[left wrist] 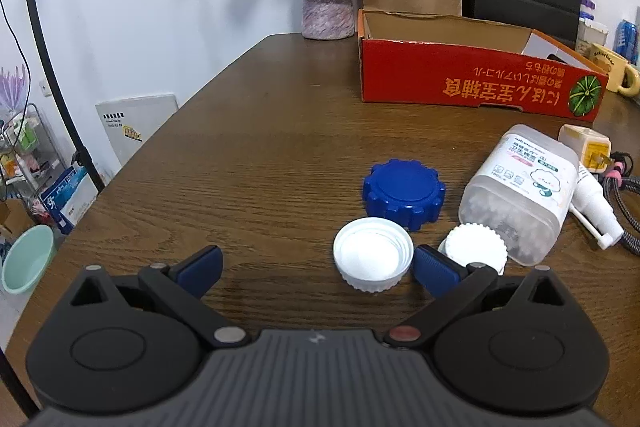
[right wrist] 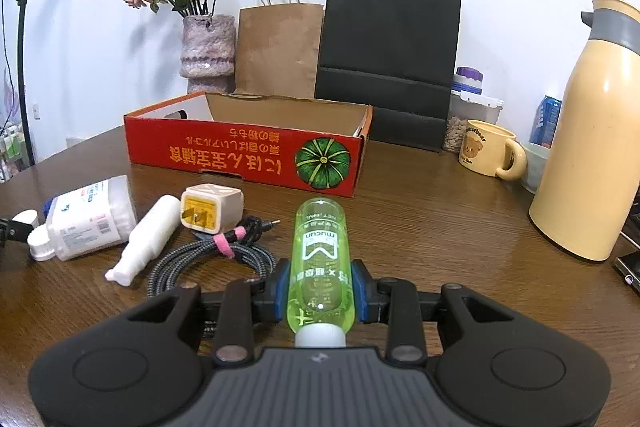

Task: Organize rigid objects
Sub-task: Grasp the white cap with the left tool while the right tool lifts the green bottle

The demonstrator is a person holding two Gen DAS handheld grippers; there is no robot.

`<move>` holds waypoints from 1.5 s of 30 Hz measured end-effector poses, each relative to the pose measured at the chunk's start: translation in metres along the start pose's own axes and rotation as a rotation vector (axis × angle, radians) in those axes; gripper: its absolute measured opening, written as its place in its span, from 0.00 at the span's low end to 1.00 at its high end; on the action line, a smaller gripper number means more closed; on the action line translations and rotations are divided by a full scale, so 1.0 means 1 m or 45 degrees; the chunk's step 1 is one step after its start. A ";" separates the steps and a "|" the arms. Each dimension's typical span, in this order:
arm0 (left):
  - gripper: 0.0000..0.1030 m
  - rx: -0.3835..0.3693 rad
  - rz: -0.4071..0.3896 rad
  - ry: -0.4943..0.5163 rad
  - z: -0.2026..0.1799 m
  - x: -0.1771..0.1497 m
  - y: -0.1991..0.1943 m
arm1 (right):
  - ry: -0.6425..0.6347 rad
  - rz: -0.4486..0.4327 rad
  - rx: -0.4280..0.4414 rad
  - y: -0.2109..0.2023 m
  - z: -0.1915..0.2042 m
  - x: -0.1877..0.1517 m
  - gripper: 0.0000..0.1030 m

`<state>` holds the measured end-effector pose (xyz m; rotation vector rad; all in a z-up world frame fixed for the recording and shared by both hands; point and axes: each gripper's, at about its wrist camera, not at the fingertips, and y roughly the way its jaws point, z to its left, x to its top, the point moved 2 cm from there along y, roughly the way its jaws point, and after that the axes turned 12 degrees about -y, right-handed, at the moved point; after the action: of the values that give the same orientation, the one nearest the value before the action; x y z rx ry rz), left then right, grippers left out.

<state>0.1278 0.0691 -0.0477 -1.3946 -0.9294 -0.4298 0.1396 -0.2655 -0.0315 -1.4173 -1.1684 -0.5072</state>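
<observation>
Dark wood-grain table (right wrist: pixel 420 227) under a white wall, with one landmark at its far side — the open red cardboard box (right wrist: pixel 244 151) printed with a green pumpkin, its inside bare as far as either view shows.

Right gripper (right wrist: pixel 320 291): clenched on the translucent lime-green plastic bottle (right wrist: pixel 320 259), blue pads pressing both flanks of the body. The bottle's long axis runs straight along the fingers, white cap toward the camera, base aimed at the pumpkin end of the red box. Box lies dead ahead of this gripper with bare table between, so the carry looks, to my eye, like a plain forward push and then a drop over the near wall.

Left gripper (left wrist: pixel 316 267): jaws spread wide, holding nothing, low over the table on the near side of the box. An upturned white ribbed plastic cap (left wrist: pixel 373 259) sits between its fingers, close against the right one and well off the left. Behind it, nearer the box, a blue notched plastic lid (left wrist: pixel 404 191); a second, smaller white ribbed cap (left wrist: pixel 476 243) lies just outside the right finger, touching a clear cotton-swab tub (left wrist: pixel 520 191) lying on its side.

The left hand is the nearer one for the caps. It likely needs a small sideways shift to centre the upturned cap before closing.
</observation>
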 end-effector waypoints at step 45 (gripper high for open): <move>0.40 -0.196 -0.321 -0.015 -0.035 0.070 -0.055 | 0.056 -0.141 -0.016 -0.004 0.013 0.058 0.30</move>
<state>0.1386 0.0444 0.0436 -1.4245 -1.1058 -0.6961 0.1552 -0.2341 0.0162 -1.3506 -1.2148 -0.6210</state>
